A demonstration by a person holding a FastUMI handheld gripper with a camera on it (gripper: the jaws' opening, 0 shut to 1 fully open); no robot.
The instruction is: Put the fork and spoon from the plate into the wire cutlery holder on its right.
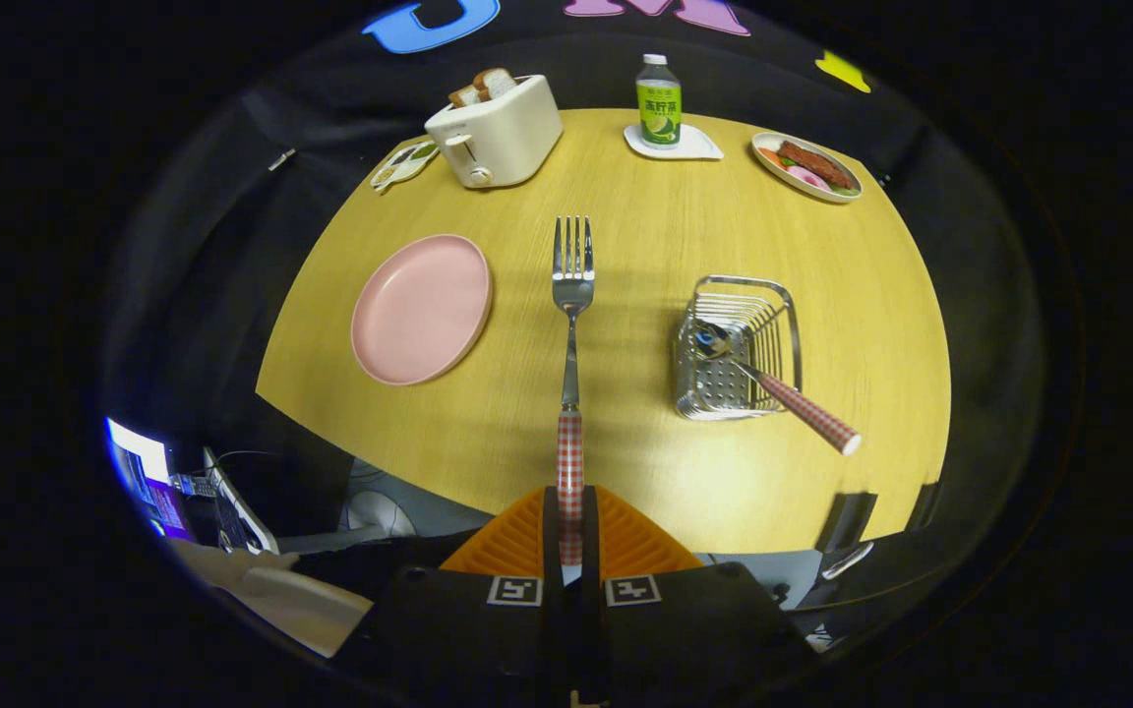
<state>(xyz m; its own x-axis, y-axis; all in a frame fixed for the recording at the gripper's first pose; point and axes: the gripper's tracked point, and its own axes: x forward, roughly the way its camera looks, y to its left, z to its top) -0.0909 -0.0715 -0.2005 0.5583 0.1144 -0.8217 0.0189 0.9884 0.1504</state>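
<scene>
A: What has the gripper (569, 526) got hold of?

B: One fork (571, 324); its two fingers (517, 539) are pressed together on the checked handle, closed down to the handle's width; the fork points straight ahead of them, tines away, held above the table (626, 492) near the middle of the surface.

A: And the spoon?

B: One spoon (773, 383), already in the wire cutlery holder (739, 349); its bowl lies down inside the basket and its checked handle leans out over the rim toward the near edge of the table; so two pieces of cutlery in all, one in the holder, one in the gripper.

A: Where is the holder?

B: One holder, toward the right side of the table, ahead and to the right of the fingers; the fork is left of it and apart from it.

A: The plate?

B: One pink plate (421, 308), near the left edge of the table, with no cutlery on it; the fork is between plate and holder.

A: What else is on the table?

B: Along the far edge: one toaster (495, 133) with two slices of bread sticking up; one small dish (403, 164) just beside it at the far left corner; one bottle (659, 101) standing on one white coaster (673, 145); one oval plate of food (806, 166) at the far right.
</scene>
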